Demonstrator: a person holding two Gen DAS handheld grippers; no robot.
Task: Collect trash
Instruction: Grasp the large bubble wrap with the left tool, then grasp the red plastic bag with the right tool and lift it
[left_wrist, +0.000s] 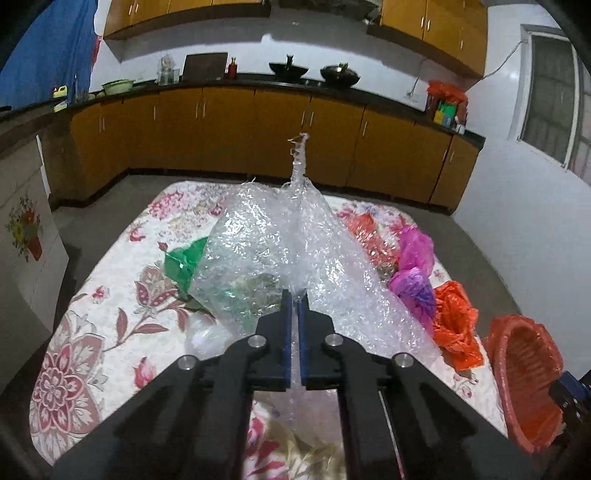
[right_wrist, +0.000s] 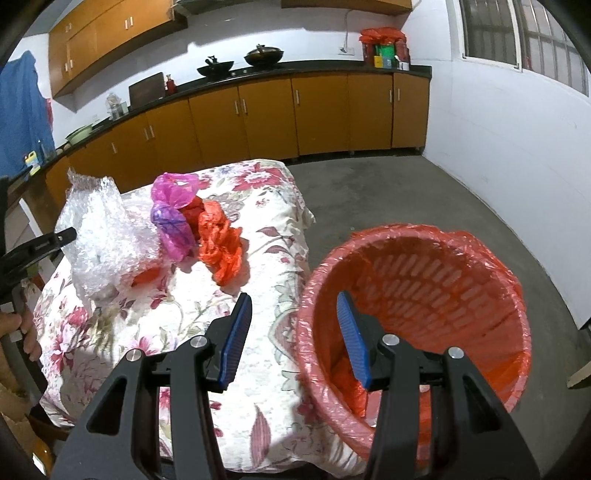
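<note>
No readable writing or brand is seen on anything; labels on the far countertop items are too small to tell. Nearest, the left gripper (left_wrist: 294, 295) is seen w/ fingers pressed together, pinching a fold of the bubble wrap (left_wrist: 273, 243), which is heaped on the floral cloth (left_wrist: 110, 295) covering the table. The right gripper (right_wrist: 293, 314) is held w/ fingers spread, nothing btwn them, over the near rim of the red basket (right_wrist: 461, 280), which is lined w/ a red bag and sits just beside the table's right edge. Past the wrap, a green piece (left_wrist: 183, 264) is partly hidden on its left; pink bags (right_wrist: 173, 206) and an orange bag (right_wrist: 219, 247) are bunched near its right. Further back, bare floor, then brown cabinets (left_wrist: 229, 136) under a dark countertop w/ two woks (right_wrist: 240, 61) are seen
</note>
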